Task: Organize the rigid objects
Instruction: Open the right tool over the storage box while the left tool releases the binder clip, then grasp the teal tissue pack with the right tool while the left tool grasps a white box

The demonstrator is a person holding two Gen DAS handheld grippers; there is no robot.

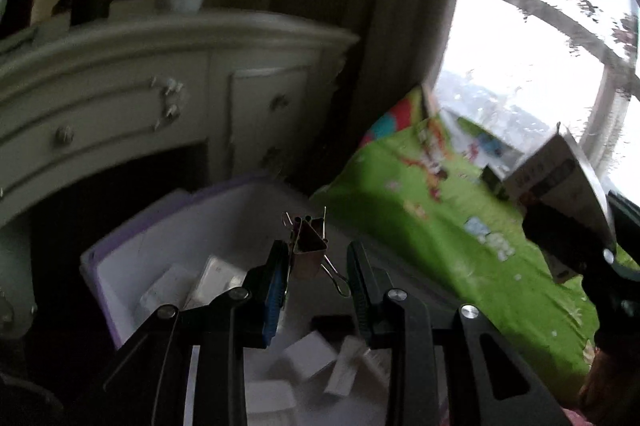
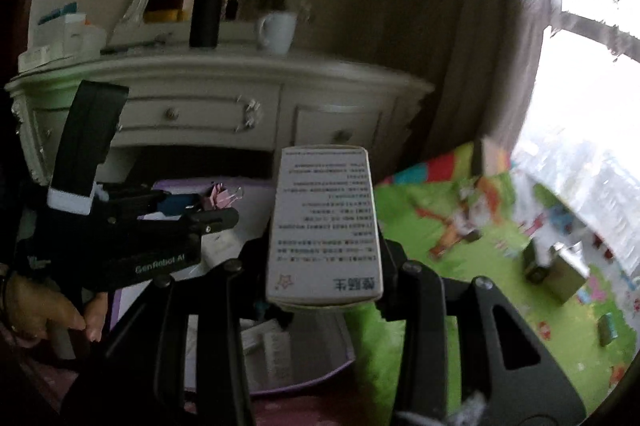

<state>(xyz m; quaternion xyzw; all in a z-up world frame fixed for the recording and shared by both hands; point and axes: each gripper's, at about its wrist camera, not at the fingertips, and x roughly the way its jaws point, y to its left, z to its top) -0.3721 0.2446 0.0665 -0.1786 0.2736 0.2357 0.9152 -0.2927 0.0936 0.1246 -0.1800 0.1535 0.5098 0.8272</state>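
My left gripper (image 1: 316, 250) is shut on a rose-coloured binder clip (image 1: 309, 246), held over a white bin with a purple rim (image 1: 96, 258). Several white boxes (image 1: 308, 354) lie inside the bin. The right wrist view shows the left gripper (image 2: 208, 210) from the side, with the clip (image 2: 222, 196) above the bin (image 2: 304, 382). My right gripper (image 2: 324, 246) is shut on a white box with printed text (image 2: 326, 226), upright beside the bin. In the left wrist view, the right gripper (image 1: 560, 222) and its box (image 1: 560, 178) are at the right edge.
A white dresser (image 2: 220, 106) stands behind the bin, with a mug (image 2: 278, 30) and a black bottle (image 2: 208, 2) on top. A green play mat (image 2: 500, 226) with small boxes (image 2: 560, 270) lies to the right, under a window (image 1: 520, 46). A hand (image 2: 40, 306) grips the left tool.
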